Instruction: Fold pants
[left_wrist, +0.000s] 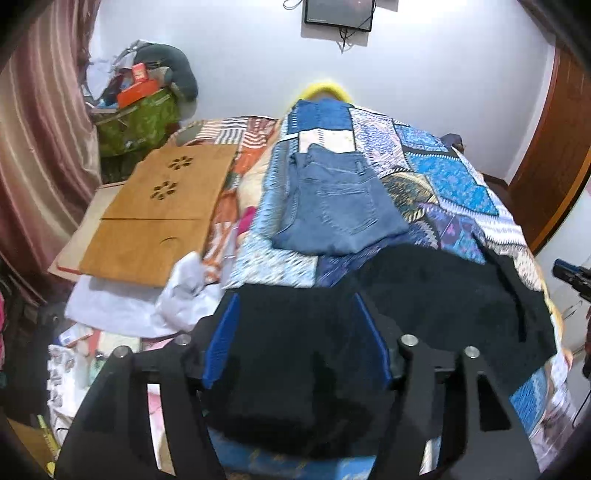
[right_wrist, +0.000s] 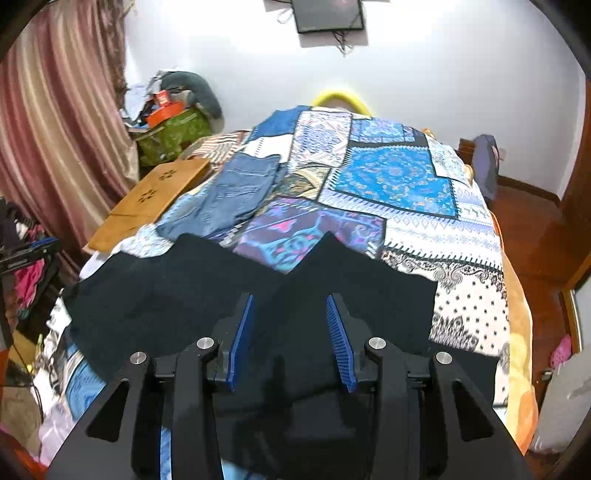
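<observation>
Black pants (left_wrist: 424, 295) lie spread across the near end of the bed, also in the right wrist view (right_wrist: 166, 291), where two pointed corners of the cloth face the far side. My left gripper (left_wrist: 295, 306) is open, its blue pads (left_wrist: 221, 343) wide apart over the pants' left part. My right gripper (right_wrist: 290, 306) is open over the pants' middle, pads (right_wrist: 341, 347) apart with nothing between them. The other gripper shows at the edge of each view, in the left wrist view (left_wrist: 572, 277) and in the right wrist view (right_wrist: 29, 253).
Folded blue jeans (left_wrist: 340, 206) lie farther up the patchwork quilt (right_wrist: 399, 181). A wooden lap tray (left_wrist: 162, 210) rests on the bed's left side beside white cloth (left_wrist: 184, 291). A green bag (left_wrist: 136, 122) of clutter and a curtain (left_wrist: 40, 155) stand at the left.
</observation>
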